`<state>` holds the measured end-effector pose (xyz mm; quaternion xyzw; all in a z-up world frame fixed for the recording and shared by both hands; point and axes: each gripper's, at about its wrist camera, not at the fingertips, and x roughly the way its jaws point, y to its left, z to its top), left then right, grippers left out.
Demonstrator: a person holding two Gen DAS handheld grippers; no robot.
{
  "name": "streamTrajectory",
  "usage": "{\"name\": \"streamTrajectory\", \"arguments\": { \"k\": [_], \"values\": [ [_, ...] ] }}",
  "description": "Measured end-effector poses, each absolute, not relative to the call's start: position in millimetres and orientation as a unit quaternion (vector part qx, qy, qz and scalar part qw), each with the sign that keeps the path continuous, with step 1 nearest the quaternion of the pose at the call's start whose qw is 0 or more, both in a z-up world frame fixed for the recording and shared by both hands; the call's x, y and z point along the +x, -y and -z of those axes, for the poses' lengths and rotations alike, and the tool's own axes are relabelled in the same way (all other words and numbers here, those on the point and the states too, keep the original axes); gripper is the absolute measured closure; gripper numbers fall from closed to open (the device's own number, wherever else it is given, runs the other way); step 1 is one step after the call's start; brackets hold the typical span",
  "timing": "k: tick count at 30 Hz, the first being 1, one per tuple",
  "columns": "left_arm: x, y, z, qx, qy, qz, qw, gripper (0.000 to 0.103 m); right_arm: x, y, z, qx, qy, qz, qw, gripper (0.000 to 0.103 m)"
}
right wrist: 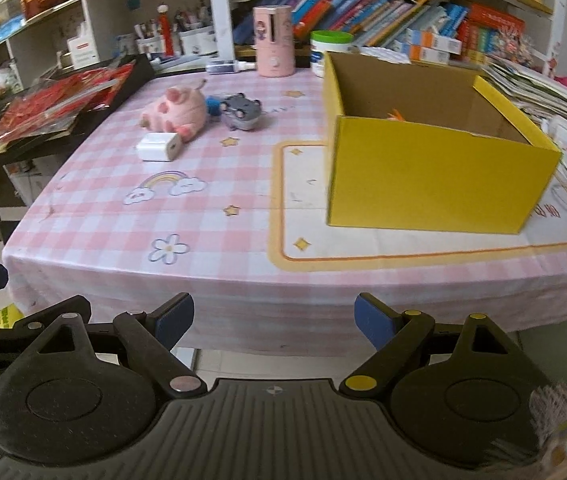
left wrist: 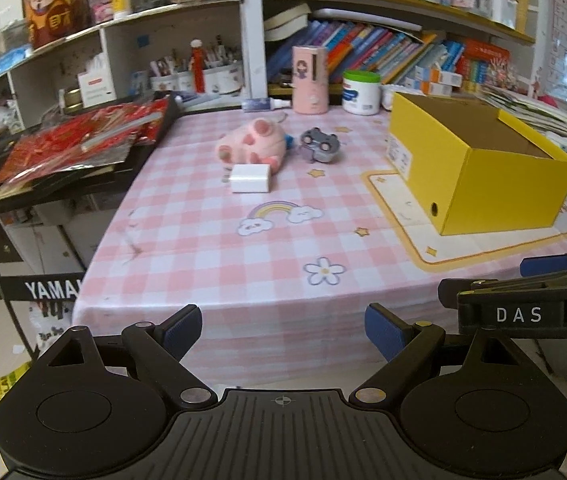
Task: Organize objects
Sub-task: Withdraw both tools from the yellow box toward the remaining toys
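Left gripper (left wrist: pixel 283 332) and right gripper (right wrist: pixel 274 322): jaws released, empty, off tabletop (right wrist: pixel 243 220) edge. Pink pig plush (right wrist: pixel 177 110), grey toy (right wrist: pixel 240 111), white charger (right wrist: pixel 159 146) clustered left of yellow box (right wrist: pixel 423 176); something orange, possibly a toy, inside.

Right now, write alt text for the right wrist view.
An open right gripper hovers before a pink checked table. An open yellow box stands on the right; a pink plush pig, grey toy and white charger lie left.
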<state>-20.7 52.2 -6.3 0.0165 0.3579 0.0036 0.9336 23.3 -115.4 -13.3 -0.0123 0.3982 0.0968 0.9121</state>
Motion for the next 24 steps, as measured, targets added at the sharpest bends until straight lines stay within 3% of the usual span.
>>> {"name": "streamTrajectory", "arguments": {
  "k": [24],
  "values": [
    [3.1,-82.2,6.3,-0.001,-0.347,-0.029,0.937,0.012,54.8,77.0,9.7,-0.029,-0.385,-0.135,0.913,0.019]
  ]
}}
